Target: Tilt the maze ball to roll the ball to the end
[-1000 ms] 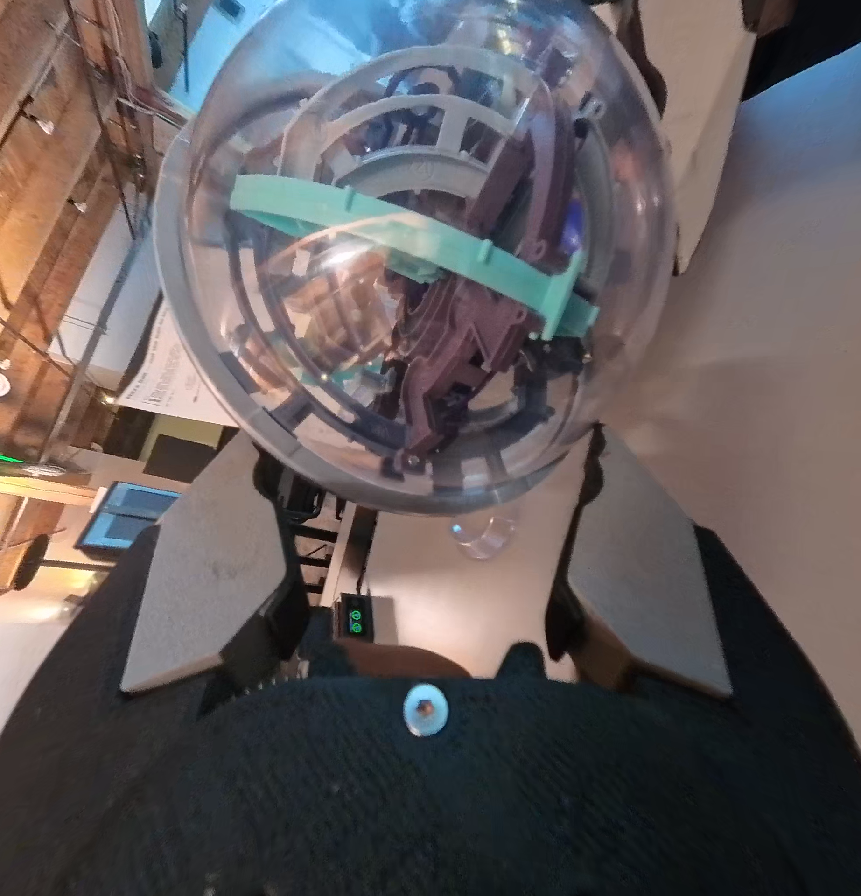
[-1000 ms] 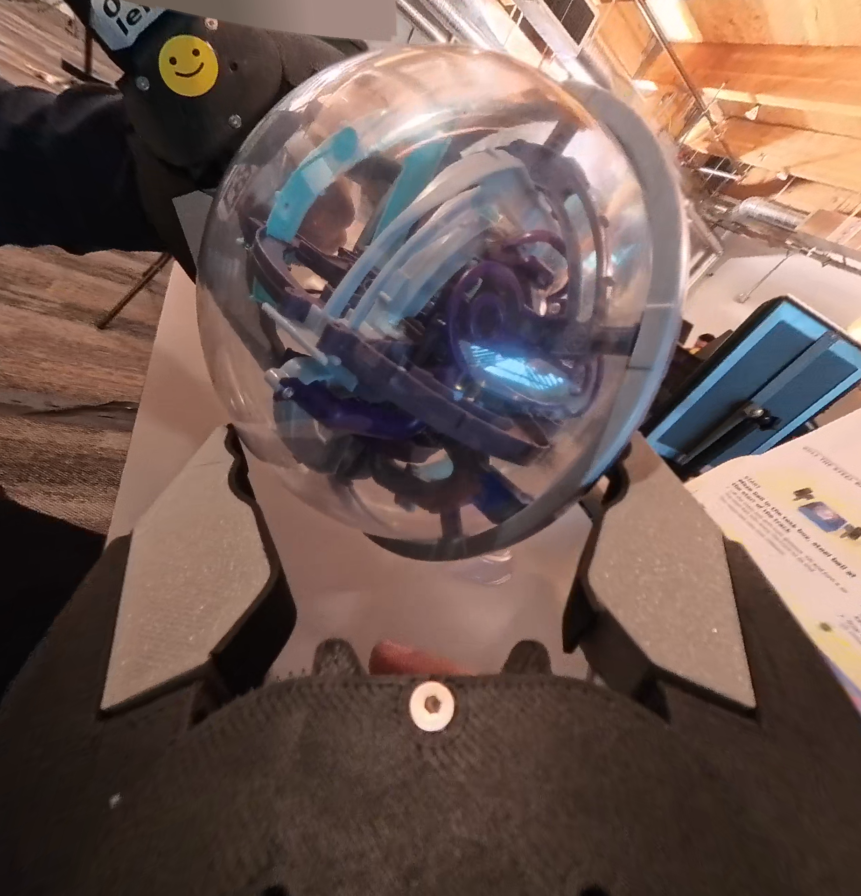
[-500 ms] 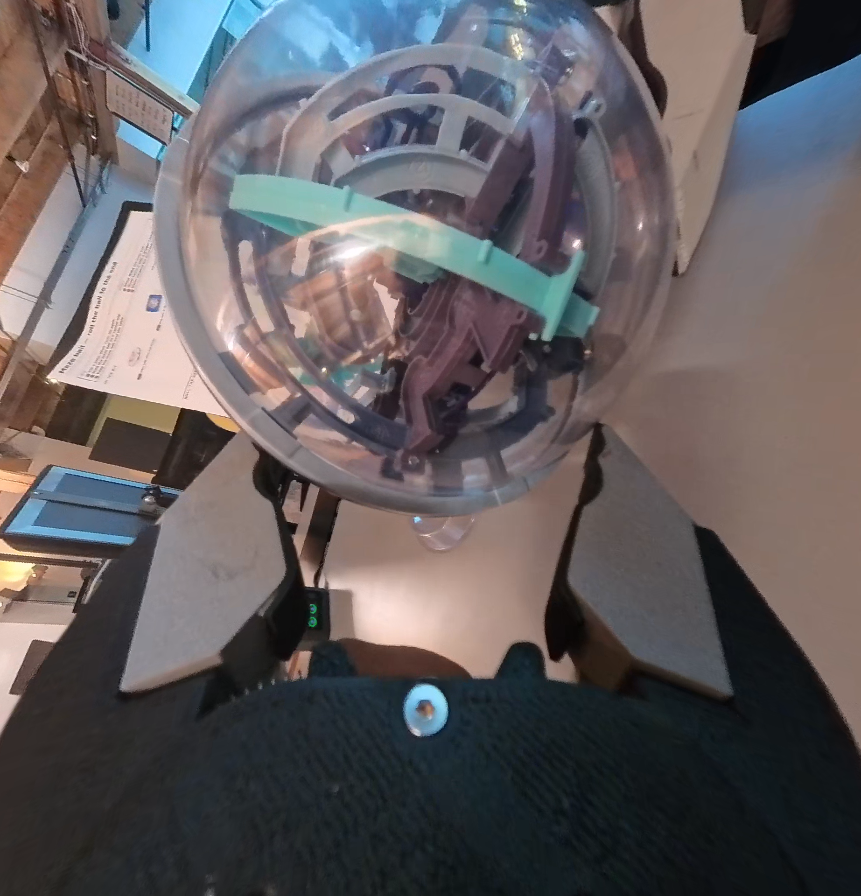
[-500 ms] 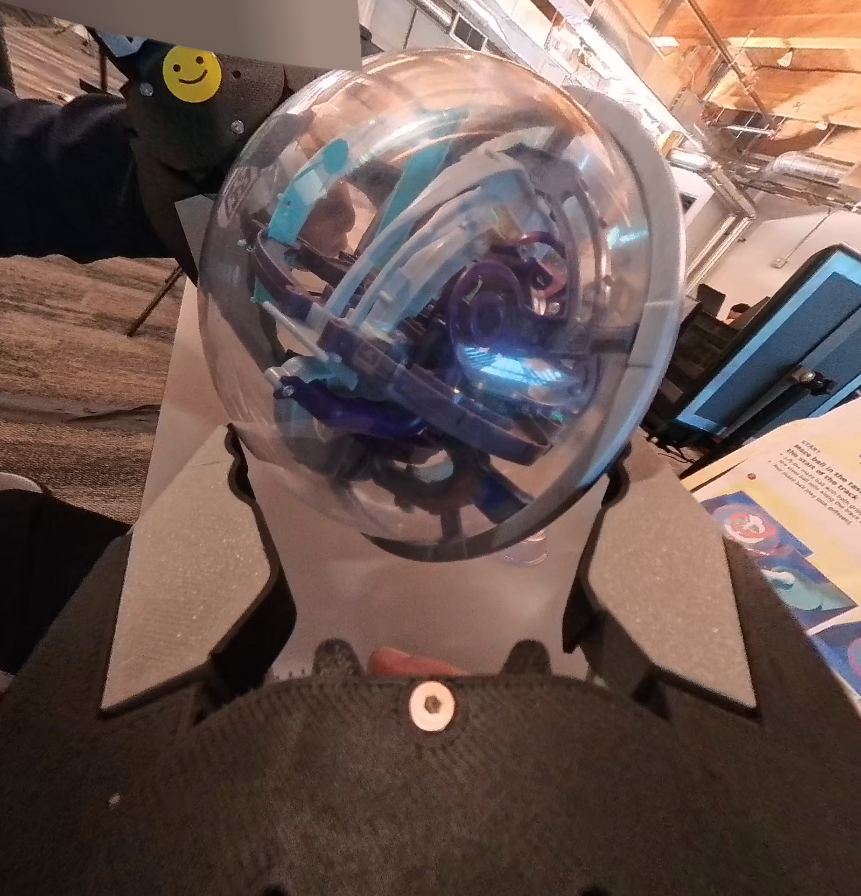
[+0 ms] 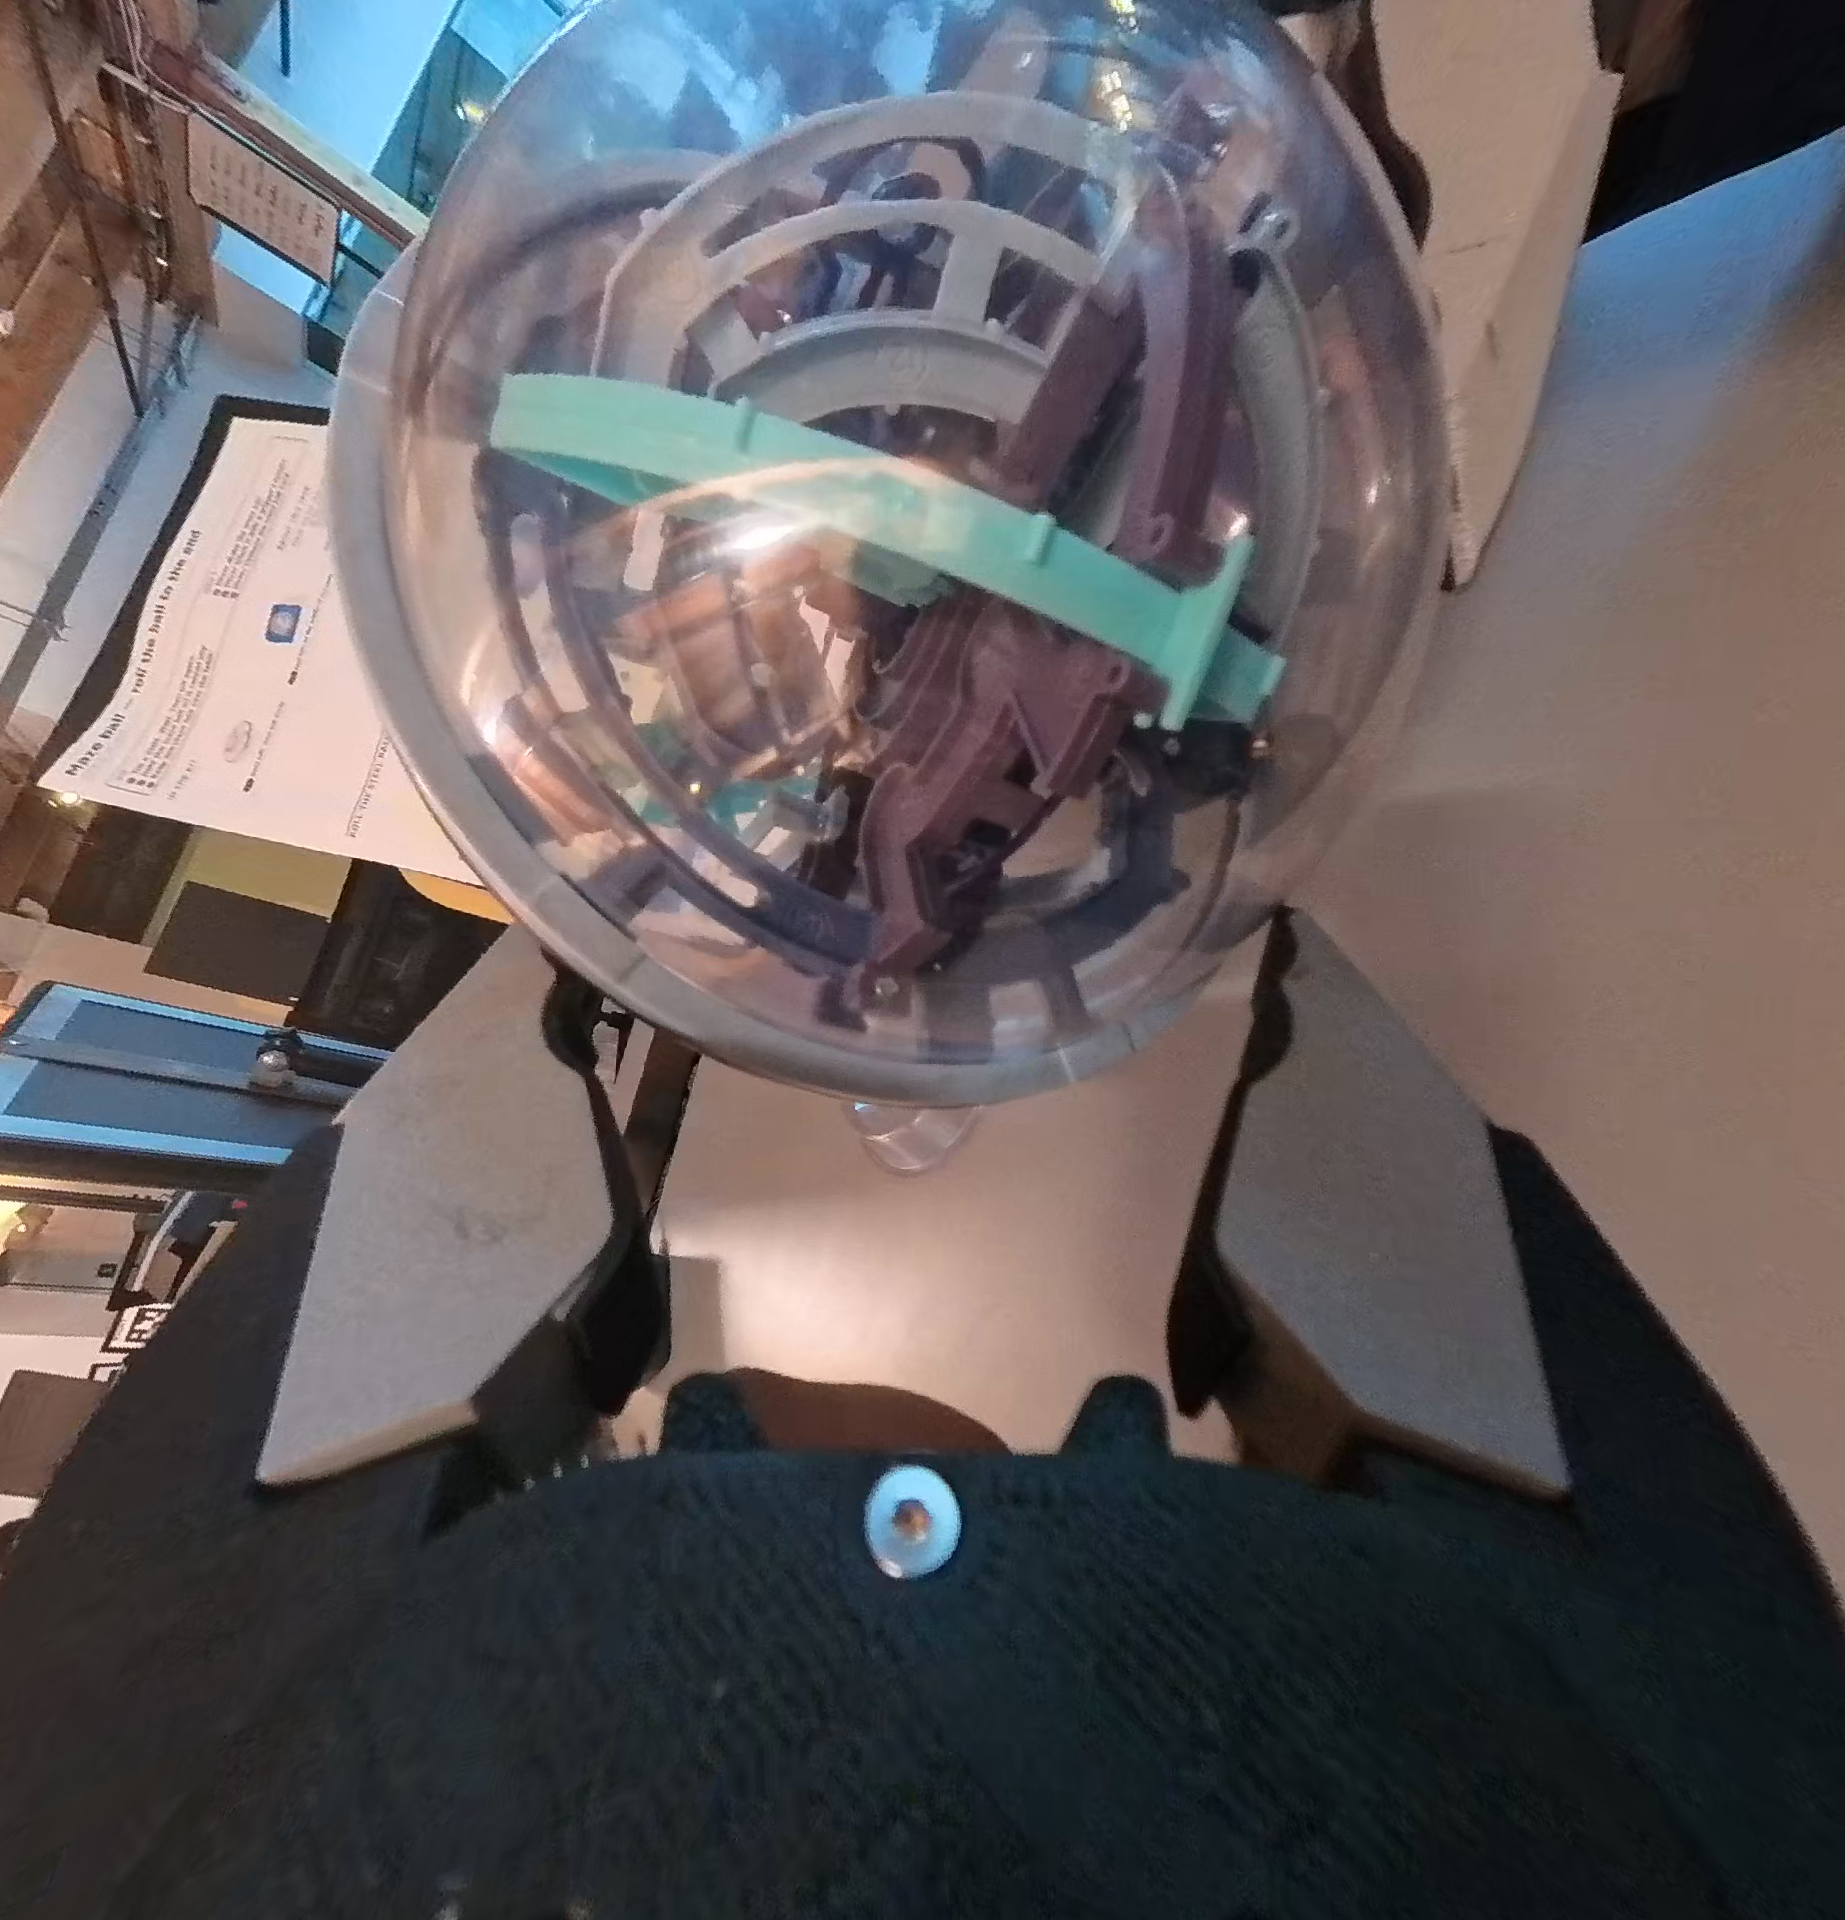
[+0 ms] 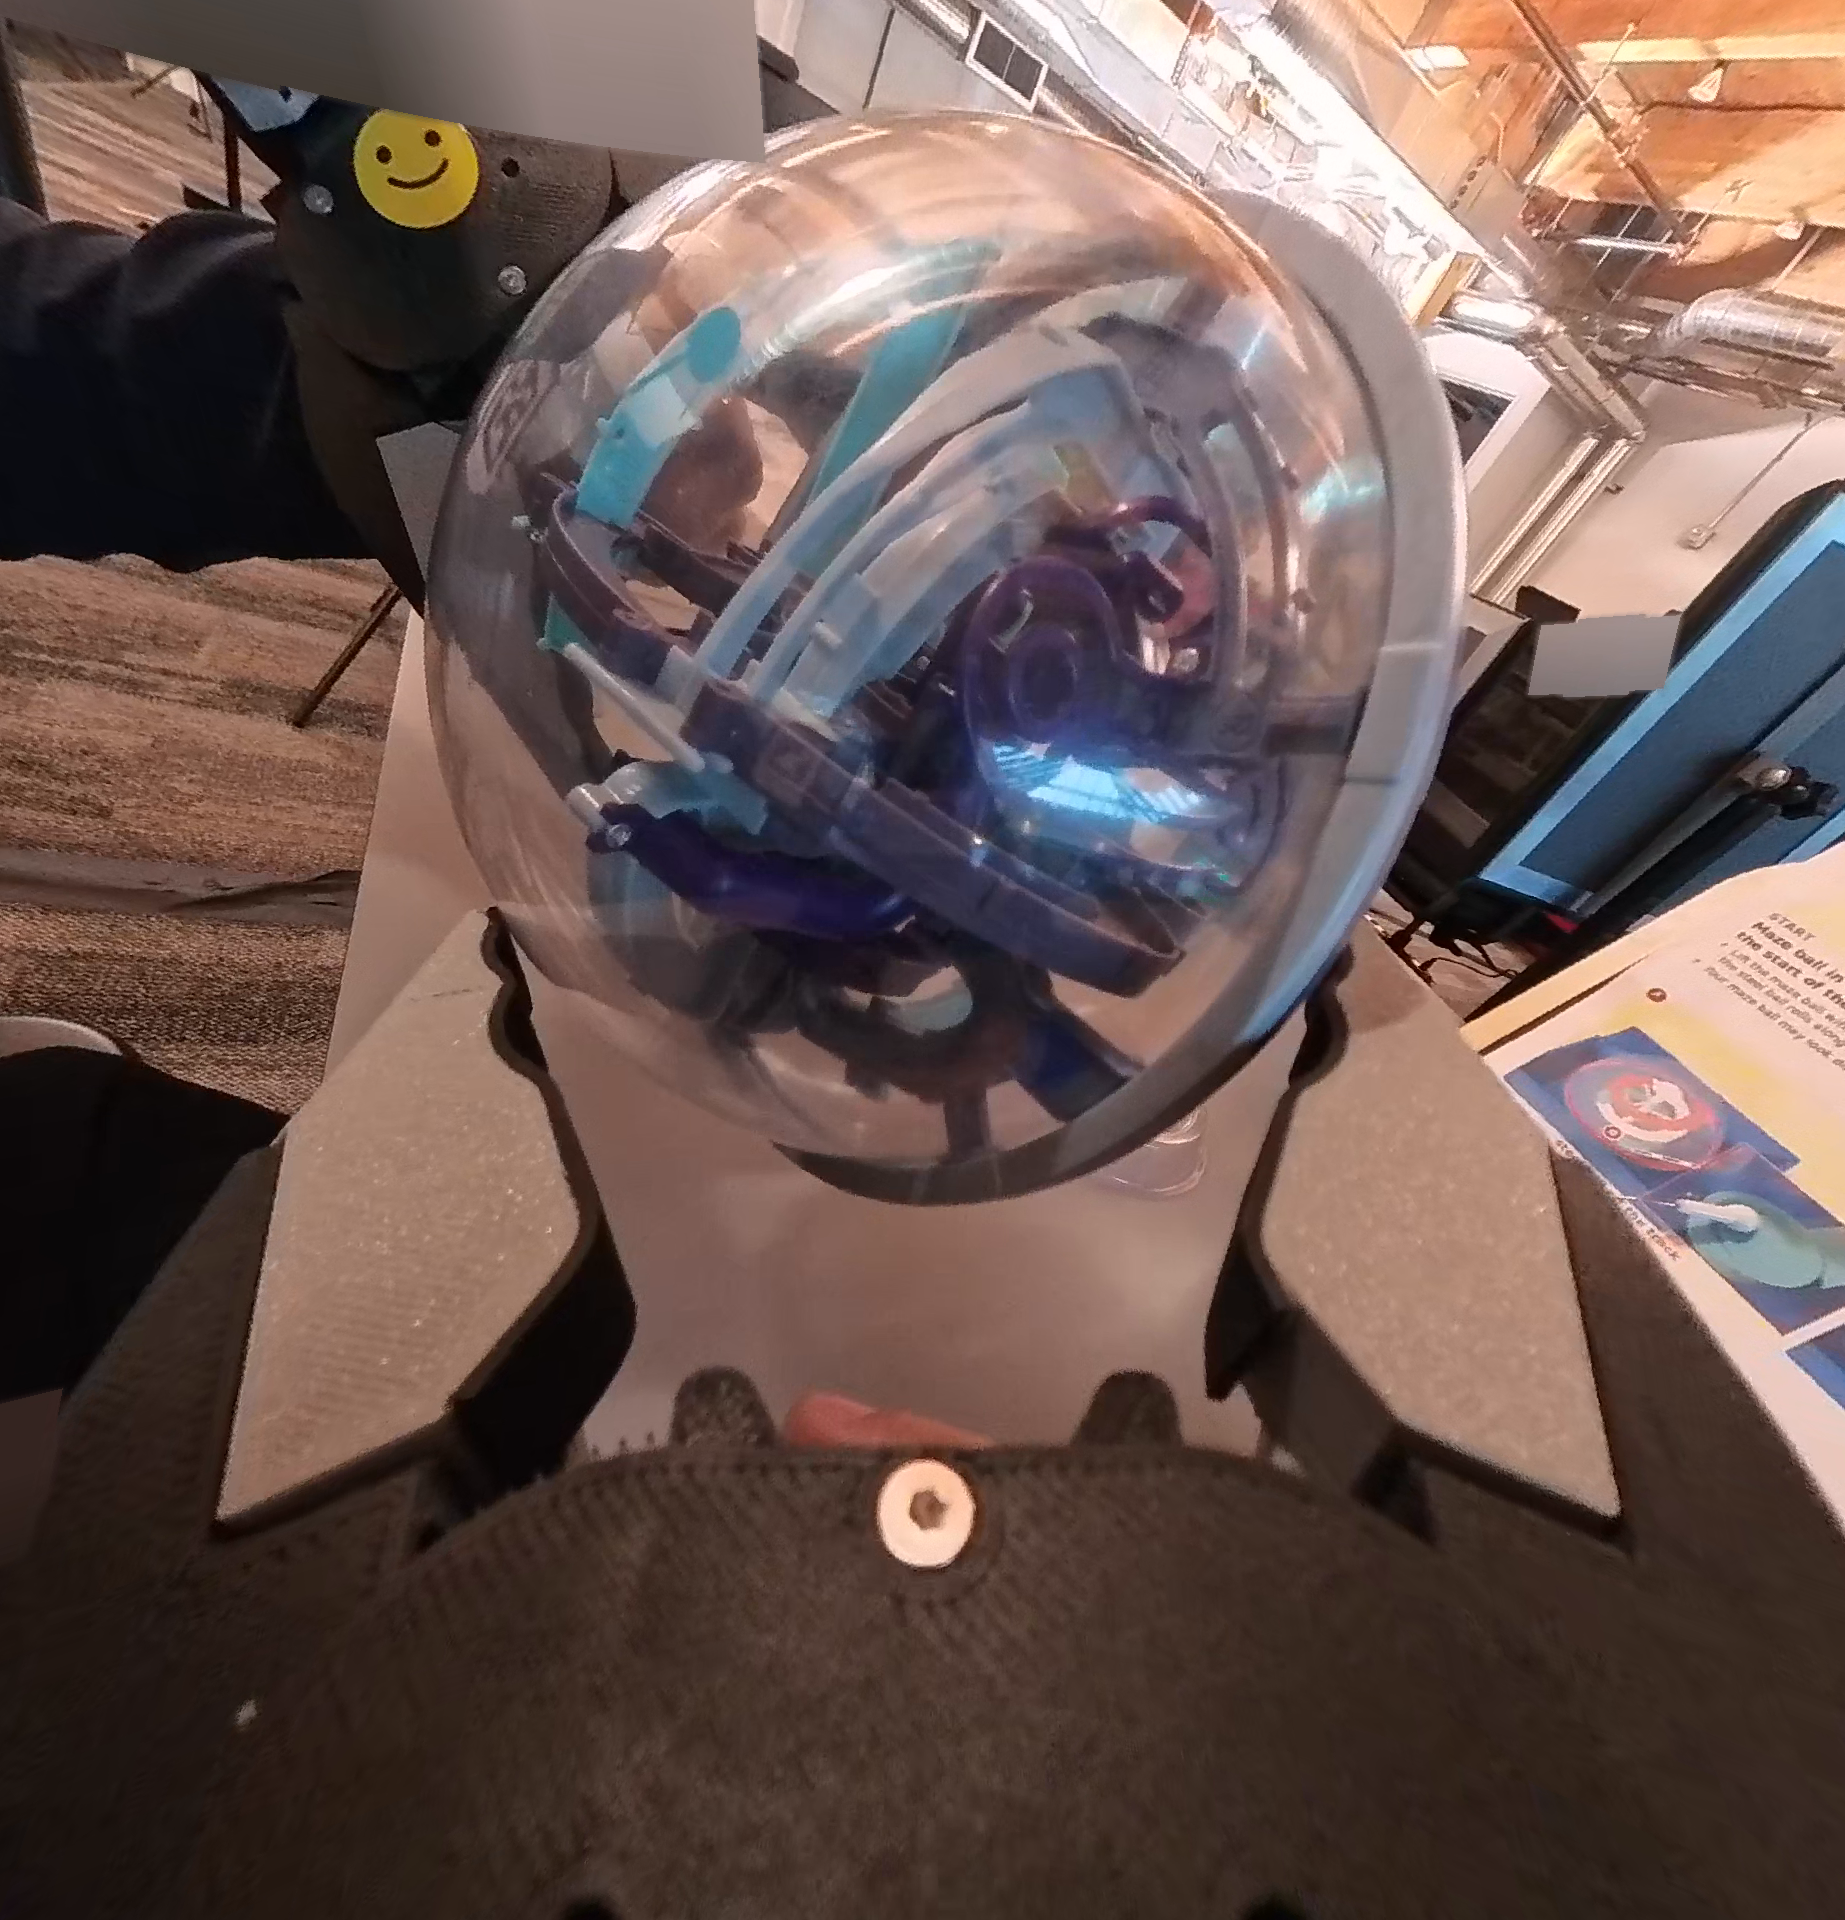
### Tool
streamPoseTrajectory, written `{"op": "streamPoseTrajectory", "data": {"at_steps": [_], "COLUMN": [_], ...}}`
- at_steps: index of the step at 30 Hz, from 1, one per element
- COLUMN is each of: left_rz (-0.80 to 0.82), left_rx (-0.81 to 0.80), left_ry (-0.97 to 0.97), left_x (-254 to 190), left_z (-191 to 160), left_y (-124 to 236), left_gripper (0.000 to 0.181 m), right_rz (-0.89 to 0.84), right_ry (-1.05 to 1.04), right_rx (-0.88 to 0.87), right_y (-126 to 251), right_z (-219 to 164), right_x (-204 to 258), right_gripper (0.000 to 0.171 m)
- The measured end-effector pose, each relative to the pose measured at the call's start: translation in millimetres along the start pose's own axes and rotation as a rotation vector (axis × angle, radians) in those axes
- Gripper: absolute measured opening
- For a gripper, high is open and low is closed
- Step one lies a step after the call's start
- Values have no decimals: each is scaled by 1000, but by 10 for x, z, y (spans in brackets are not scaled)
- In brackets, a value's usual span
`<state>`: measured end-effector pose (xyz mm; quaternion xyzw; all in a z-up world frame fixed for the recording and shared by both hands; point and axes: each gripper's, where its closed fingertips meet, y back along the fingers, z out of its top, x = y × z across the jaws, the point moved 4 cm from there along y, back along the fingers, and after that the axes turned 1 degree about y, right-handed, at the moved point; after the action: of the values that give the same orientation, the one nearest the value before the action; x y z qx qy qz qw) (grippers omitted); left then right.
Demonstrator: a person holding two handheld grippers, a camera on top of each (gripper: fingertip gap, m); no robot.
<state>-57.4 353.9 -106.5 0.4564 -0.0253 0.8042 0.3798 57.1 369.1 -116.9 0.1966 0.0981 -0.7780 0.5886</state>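
Both claws, left claw and right claw, are gripping the maze ball from opposite sides. It is hanging above a pale worktop. A paper sheet is lying there, with blue panels standing behind.

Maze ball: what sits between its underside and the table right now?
In both wrist views, only a small clear stand on the table below the maze ball; ball looks lifted off it.

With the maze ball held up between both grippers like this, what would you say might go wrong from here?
1. The maze ball is a smooth clear sphere gripped only at the fingertips of the left gripper and right gripper; it may slip while tilting.
2. It hangs above the table and its small clear stand, so a drop could crack it.
3. Glare on the shell hides the small ball; I cannot locate it.
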Motion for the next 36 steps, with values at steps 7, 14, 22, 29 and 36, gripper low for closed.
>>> {"op": "streamPoseTrajectory", "data": {"at_steps": [7, 14, 22, 29, 36], "left_rz": [-7, -13, -24, -36, -56], "left_rx": [0, -9, -31, -20, -5], "left_ry": [10, 27, 41, 45, 78], "left_x": [-33, -80, -131, -144, -166], "left_z": [-31, -122, -206, -234, -247], "left_y": [-7, -54, -112, -133, -120], "left_gripper": [126, 126, 126, 126, 126], "right_rz": [2, 0, 2, 0, 6], "right_ry": [-10, -13, -25, -39, -65], "right_rx": [1, 3, 1, 9, 23], "right_y": [-7, -37, -63, -73, -74], "right_z": [-34, -113, -217, -258, -247], "right_x": [23, 39, 50, 55, 79], "right_gripper": [143, 143, 143, 143, 143]}}
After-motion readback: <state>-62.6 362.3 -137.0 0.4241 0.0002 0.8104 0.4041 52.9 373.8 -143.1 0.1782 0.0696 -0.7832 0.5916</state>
